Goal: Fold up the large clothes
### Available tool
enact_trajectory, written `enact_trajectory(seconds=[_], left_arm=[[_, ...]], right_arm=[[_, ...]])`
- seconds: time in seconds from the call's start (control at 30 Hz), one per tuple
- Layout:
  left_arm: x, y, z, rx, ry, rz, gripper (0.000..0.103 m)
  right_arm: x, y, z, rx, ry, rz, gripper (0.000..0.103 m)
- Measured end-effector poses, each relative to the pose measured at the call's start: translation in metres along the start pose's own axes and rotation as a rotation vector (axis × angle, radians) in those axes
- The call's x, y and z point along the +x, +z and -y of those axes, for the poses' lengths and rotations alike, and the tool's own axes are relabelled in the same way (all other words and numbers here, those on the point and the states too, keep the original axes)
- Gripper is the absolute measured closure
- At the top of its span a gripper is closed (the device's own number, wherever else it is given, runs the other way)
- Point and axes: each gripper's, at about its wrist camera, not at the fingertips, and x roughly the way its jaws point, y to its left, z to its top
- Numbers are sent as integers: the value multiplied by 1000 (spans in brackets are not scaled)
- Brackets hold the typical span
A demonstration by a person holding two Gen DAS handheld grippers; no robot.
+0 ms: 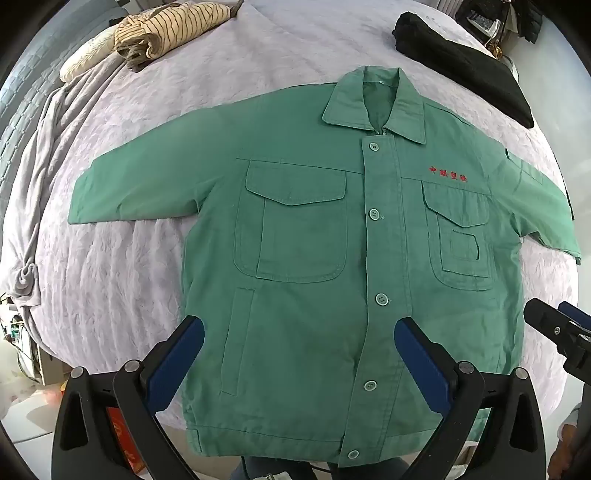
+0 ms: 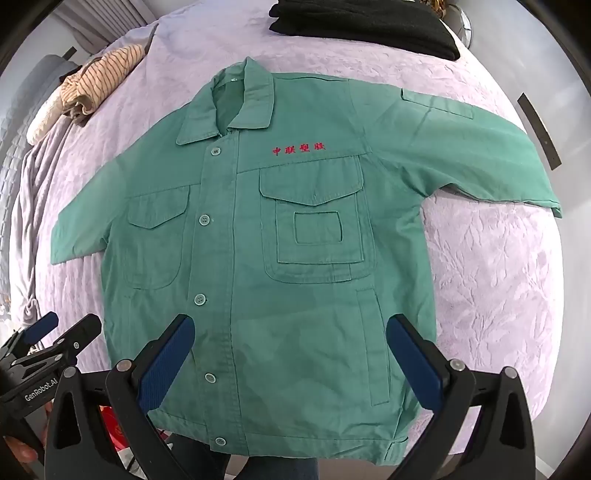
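A green work jacket [image 1: 314, 258] lies flat and buttoned, front up, on a lilac bedspread [image 1: 122, 266], sleeves spread to both sides, collar far, hem near me. It has red embroidered characters on the chest. It also shows in the right wrist view [image 2: 295, 258]. My left gripper [image 1: 299, 328] is open and empty above the lower left of the jacket. My right gripper [image 2: 291, 325] is open and empty above the lower right. Each gripper shows in the other's view: the right one [image 1: 554, 314], the left one [image 2: 70, 325].
A striped beige garment [image 1: 166, 29] lies crumpled at the far left of the bed. A folded black garment [image 1: 465, 66] lies at the far right. A grey blanket [image 1: 33, 184] hangs along the left edge. The bed's near edge is just below the jacket's hem.
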Motion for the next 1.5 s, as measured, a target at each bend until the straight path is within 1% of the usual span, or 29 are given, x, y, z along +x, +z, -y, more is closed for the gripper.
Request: enact_trajectory(seconds=[0.4, 0.97, 1.07, 1.17, 1.3, 1.33, 1.5], left_arm=[[2, 1, 0, 2, 13, -14, 0], [6, -1, -2, 0, -25, 28, 0], [6, 0, -1, 4, -3, 12, 0], [6, 0, -1, 4, -3, 18, 0], [7, 0, -1, 6, 6, 5, 0], [8, 0, -1, 10, 23, -14, 0], [10, -1, -1, 12, 24, -34, 0]], right_arm=[[0, 1, -1, 1, 1, 0, 0], [2, 5, -1, 2, 4, -11, 0], [3, 5, -1, 1, 3, -10, 0], [3, 4, 0, 2, 4, -10, 0], [4, 4, 0, 3, 2, -11, 0], [4, 3, 0, 3, 0, -11, 0], [4, 3, 0, 5, -1, -11, 0]])
